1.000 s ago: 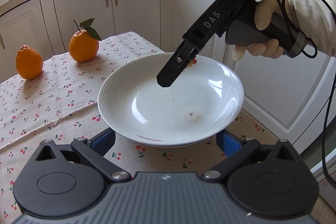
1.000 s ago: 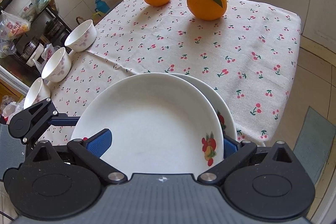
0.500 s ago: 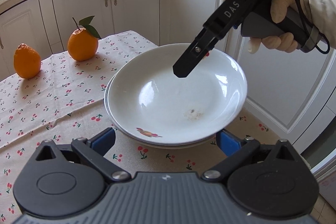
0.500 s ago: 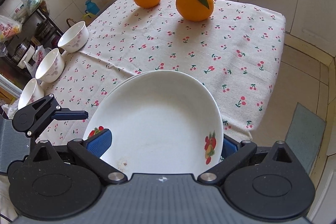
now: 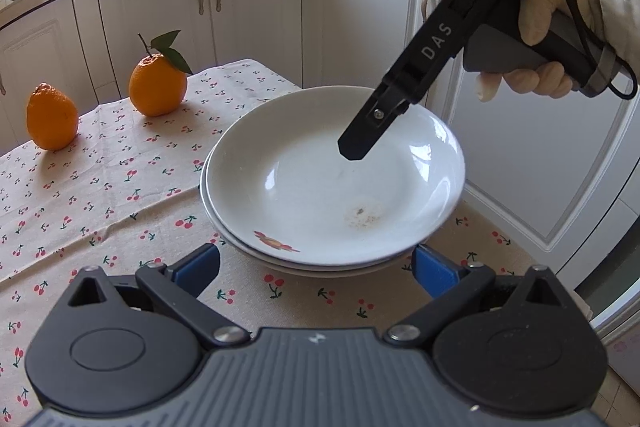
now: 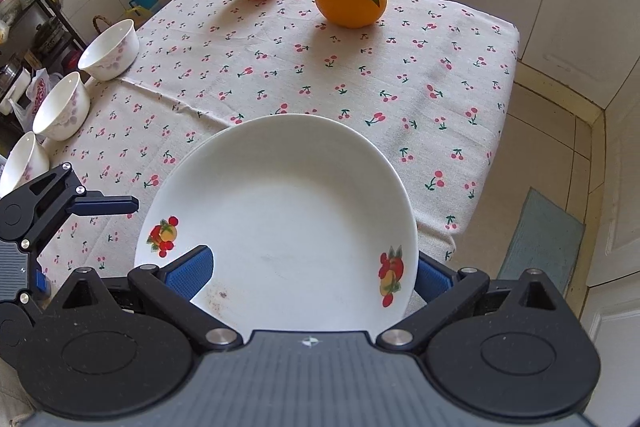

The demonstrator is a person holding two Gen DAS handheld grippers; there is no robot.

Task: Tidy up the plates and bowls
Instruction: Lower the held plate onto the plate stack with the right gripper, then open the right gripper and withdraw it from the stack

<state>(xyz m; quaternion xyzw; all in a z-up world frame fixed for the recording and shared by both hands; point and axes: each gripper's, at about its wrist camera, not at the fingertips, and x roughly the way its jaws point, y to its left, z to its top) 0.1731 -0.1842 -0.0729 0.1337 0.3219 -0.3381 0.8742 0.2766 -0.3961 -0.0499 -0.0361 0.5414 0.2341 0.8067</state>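
Two white deep plates with fruit prints are stacked; the top plate (image 5: 336,183) rests in the lower plate (image 5: 224,223) on the cherry-print tablecloth (image 5: 100,187). The stack also shows in the right wrist view (image 6: 280,223). My left gripper (image 5: 316,265) is open, its blue pads either side of the stack's near rim, not touching. My right gripper (image 6: 312,271) is open above the plates; one of its fingers (image 5: 360,143) hangs over the top plate's middle. Three white bowls (image 6: 110,49) (image 6: 62,107) (image 6: 24,161) stand in a row at the table's left edge.
Two oranges (image 5: 158,85) (image 5: 52,123) sit at the far side of the table. White cabinets (image 5: 248,7) stand behind. The table edge (image 6: 484,187) drops to the tiled floor close to the right of the plates.
The top plate has come down onto the lower plate and now rests in it. My right gripper has lifted up and back from it. My left gripper has pulled back slightly.
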